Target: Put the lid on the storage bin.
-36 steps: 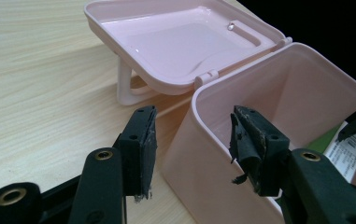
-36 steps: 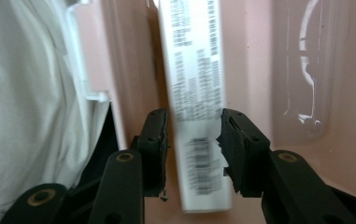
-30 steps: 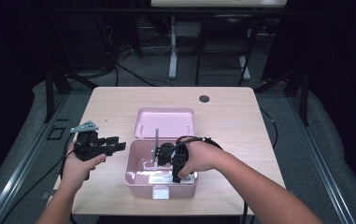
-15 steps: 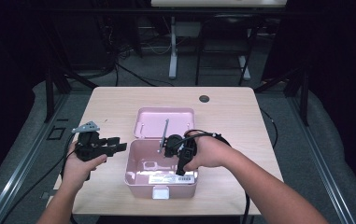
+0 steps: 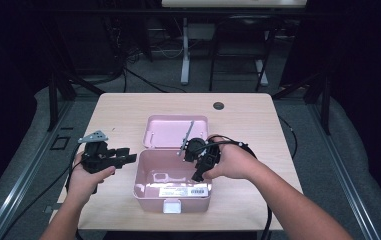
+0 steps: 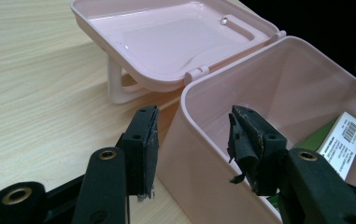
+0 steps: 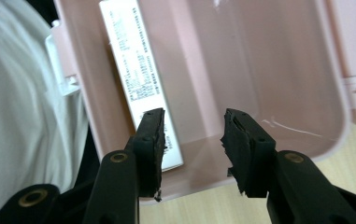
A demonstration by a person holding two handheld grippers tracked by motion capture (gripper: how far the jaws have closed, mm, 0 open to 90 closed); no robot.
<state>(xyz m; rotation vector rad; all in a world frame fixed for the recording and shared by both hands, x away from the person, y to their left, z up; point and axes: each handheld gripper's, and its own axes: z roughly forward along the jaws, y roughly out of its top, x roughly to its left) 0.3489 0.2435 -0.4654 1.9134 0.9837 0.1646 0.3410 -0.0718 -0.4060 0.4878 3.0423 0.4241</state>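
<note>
A pink plastic box (image 5: 173, 201) stands open at the table's middle, its lid (image 5: 175, 131) folded back flat behind it. A white and green carton (image 5: 188, 191) with a barcode lies inside along the front wall, also visible as the carton (image 6: 346, 135) and the carton (image 7: 140, 79). My left gripper (image 5: 130, 159) lies level at the box's left wall; its jaws have just been closing a little, and in the left gripper view the left gripper (image 6: 192, 140) straddles the box's corner (image 6: 189, 154) without pressing on it. My right gripper (image 5: 197, 176) hangs over the box's right half; its jaws have just been opening, with nothing between them in the right gripper view (image 7: 192, 140).
The wooden table (image 5: 128, 115) has a round black grommet (image 5: 218, 105) near its far edge. Bare tabletop lies left and right of the box. Cables trail from both hands off the front edge. The person's white clothing (image 7: 17, 116) shows beyond the box's front wall.
The right hand has lifted out of the box and shifted right and toward the lid, jaws slightly wider. The left hand has kept its place at the box's left wall.
</note>
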